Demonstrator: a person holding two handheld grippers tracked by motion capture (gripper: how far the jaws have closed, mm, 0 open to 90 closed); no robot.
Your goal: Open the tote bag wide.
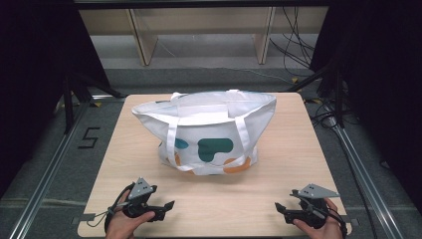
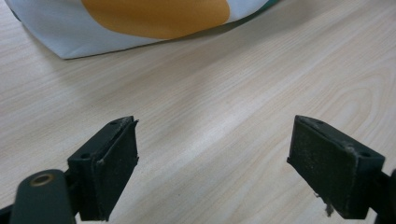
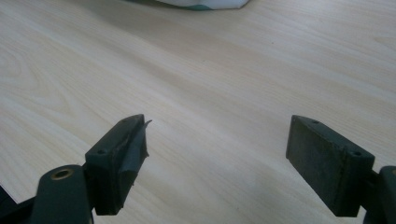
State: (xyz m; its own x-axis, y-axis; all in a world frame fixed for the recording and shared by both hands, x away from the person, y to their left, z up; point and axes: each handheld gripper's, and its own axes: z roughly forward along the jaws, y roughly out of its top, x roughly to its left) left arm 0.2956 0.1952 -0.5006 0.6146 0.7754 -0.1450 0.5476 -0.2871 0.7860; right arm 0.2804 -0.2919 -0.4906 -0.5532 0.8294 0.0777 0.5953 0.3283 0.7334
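Light wooden table (image 1: pixel 298 149): white fabric tote bag with teal and orange blobs (image 1: pixel 209 132) is seen at centre. Left gripper (image 1: pixel 169 205) and right gripper (image 1: pixel 279 208), bottom corners, jaws apart, nothing held.

I am seeing two black claws, left claw (image 1: pixel 170 204) and right claw (image 1: pixel 276 206), each wearing a grey three-cornered plate on top. Thin black cables are trailing behind. Inner pads (image 2: pixel 117 175) are showing scuffs, fraying and small screw holes.
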